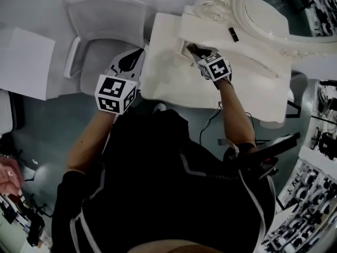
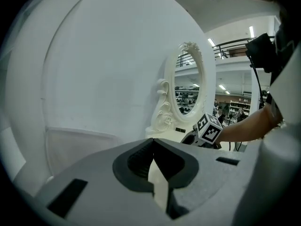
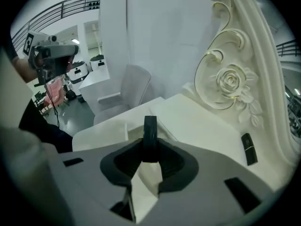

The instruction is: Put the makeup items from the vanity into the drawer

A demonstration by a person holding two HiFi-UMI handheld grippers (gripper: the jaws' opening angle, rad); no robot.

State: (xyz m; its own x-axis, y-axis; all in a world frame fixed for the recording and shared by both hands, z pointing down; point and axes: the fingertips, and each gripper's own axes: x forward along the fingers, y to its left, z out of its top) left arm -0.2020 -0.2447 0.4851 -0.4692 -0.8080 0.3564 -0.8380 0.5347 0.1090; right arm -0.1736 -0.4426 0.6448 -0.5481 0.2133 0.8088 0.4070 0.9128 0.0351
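My right gripper (image 3: 149, 147) is shut on a slim black makeup item (image 3: 150, 133) that stands upright between its jaws. In the head view this gripper (image 1: 194, 49) hangs over the cream vanity (image 1: 168, 73), near the step up to its raised back part. A black lipstick (image 3: 249, 149) lies on that raised part by the mirror's carved frame (image 3: 230, 81), and it shows as a small dark bar in the head view (image 1: 233, 34). My left gripper (image 1: 131, 61) is off the vanity's left edge, its jaws (image 2: 151, 147) closed together with nothing in them.
A grey chair (image 1: 102, 33) stands left of the vanity, just beyond the left gripper. The oval mirror (image 1: 274, 9) rises at the vanity's back right. Shelves with small goods (image 1: 310, 194) line the right side. A cable (image 1: 210, 123) hangs at the vanity's front.
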